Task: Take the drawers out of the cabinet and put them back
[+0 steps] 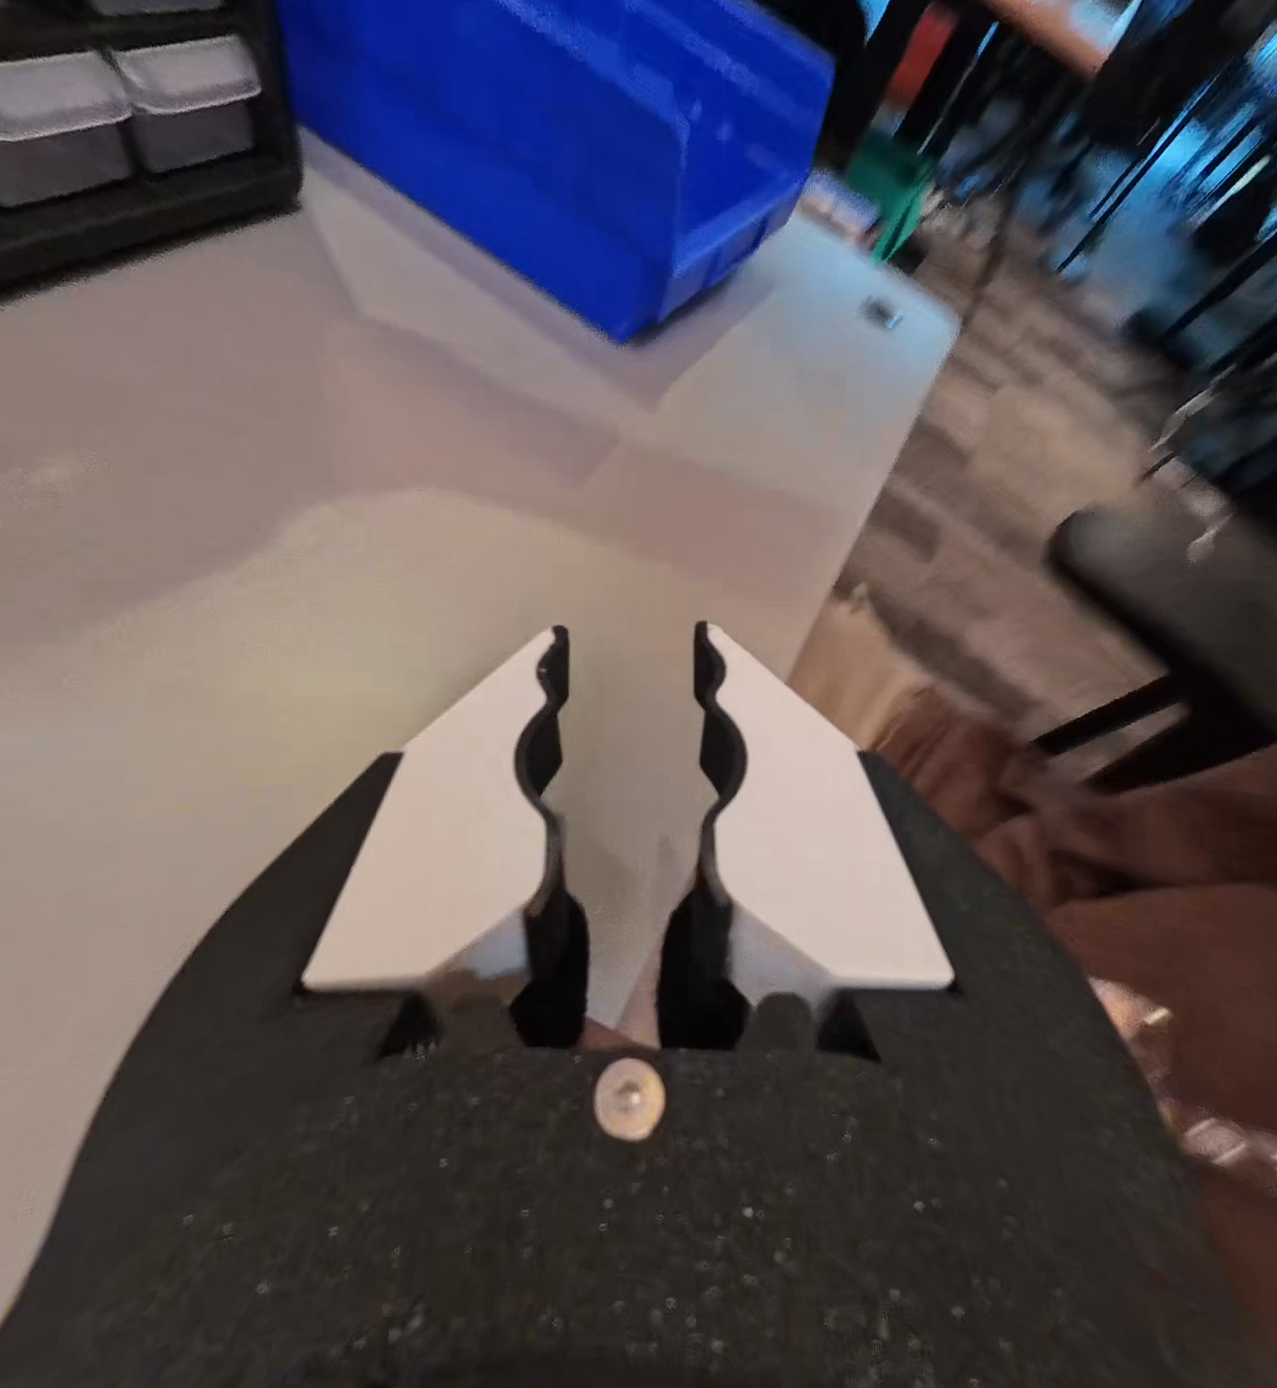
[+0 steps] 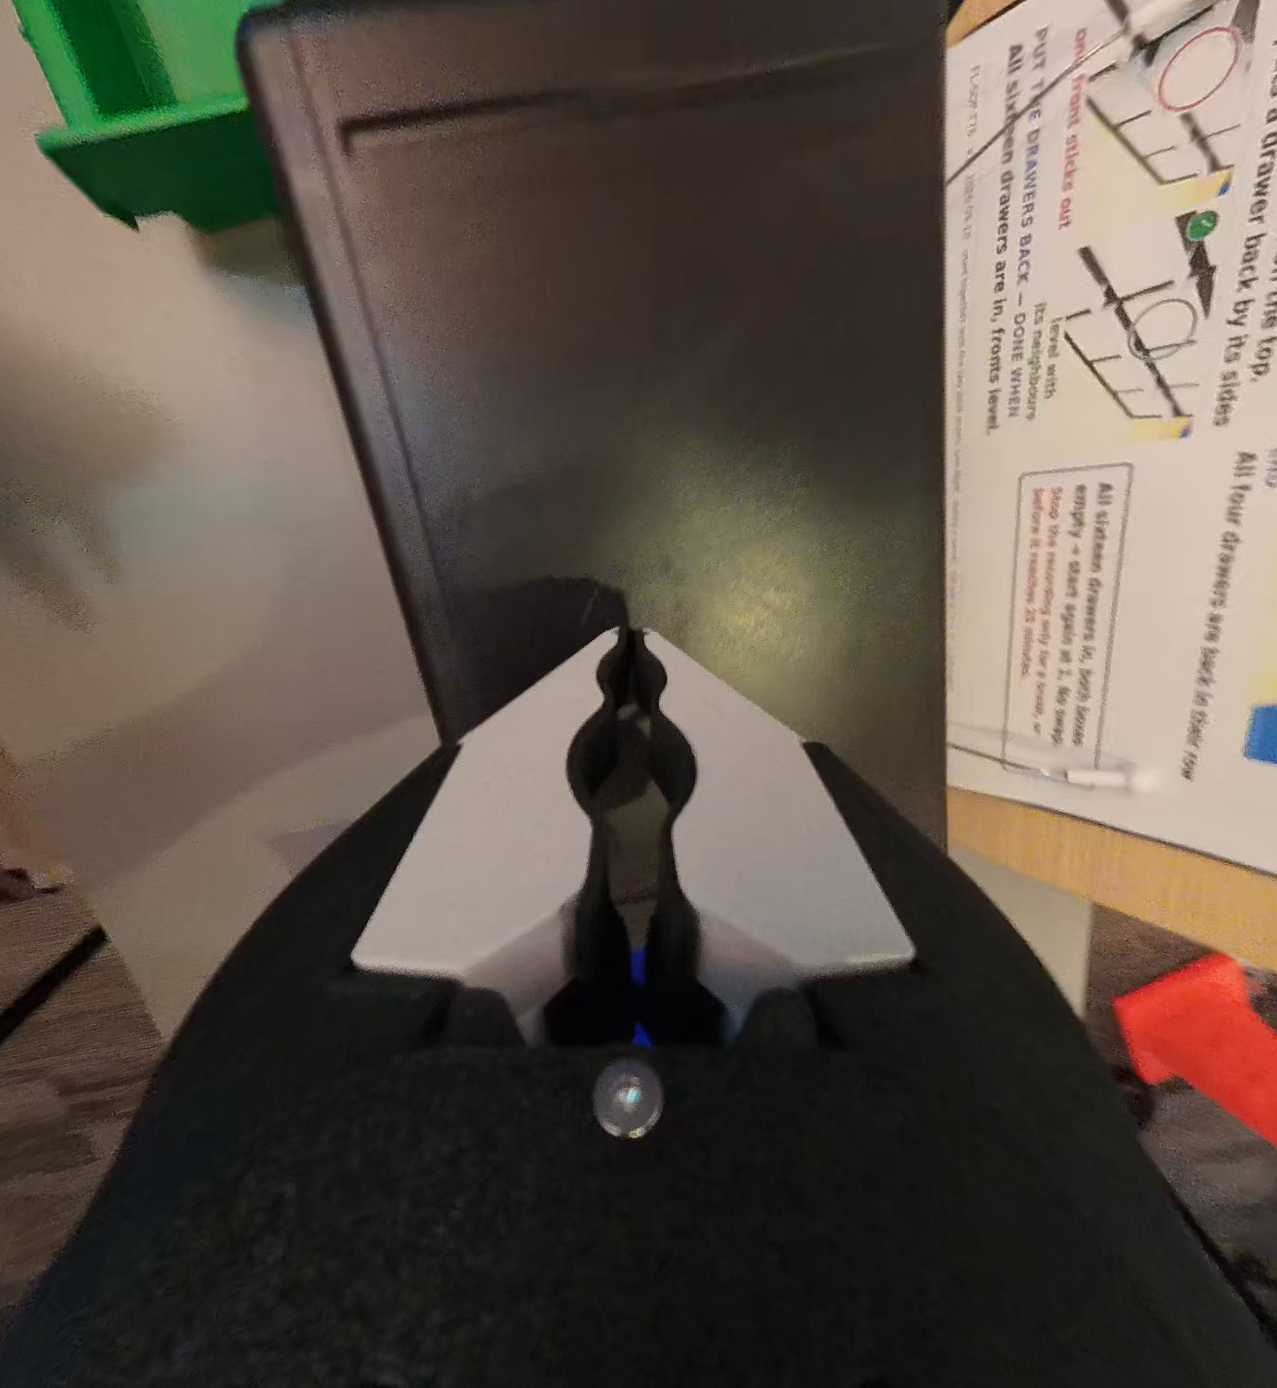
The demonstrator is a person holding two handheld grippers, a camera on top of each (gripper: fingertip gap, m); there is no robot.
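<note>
Left claw (image 1: 629,638) agape; blue bin (image 1: 545,150) beside cabinet (image 1: 94,150).

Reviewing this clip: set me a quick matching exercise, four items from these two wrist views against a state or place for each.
Items:
1. left gripper
2. right gripper
3. blue bin
4. printed sheet

States or places:
A. shut, tips at the cabinet's black panel
B. open over the white table
C. right of the cabinet
D. on the table, beside the drawers

Pairs: 1-B, 2-A, 3-D, 4-C
</note>
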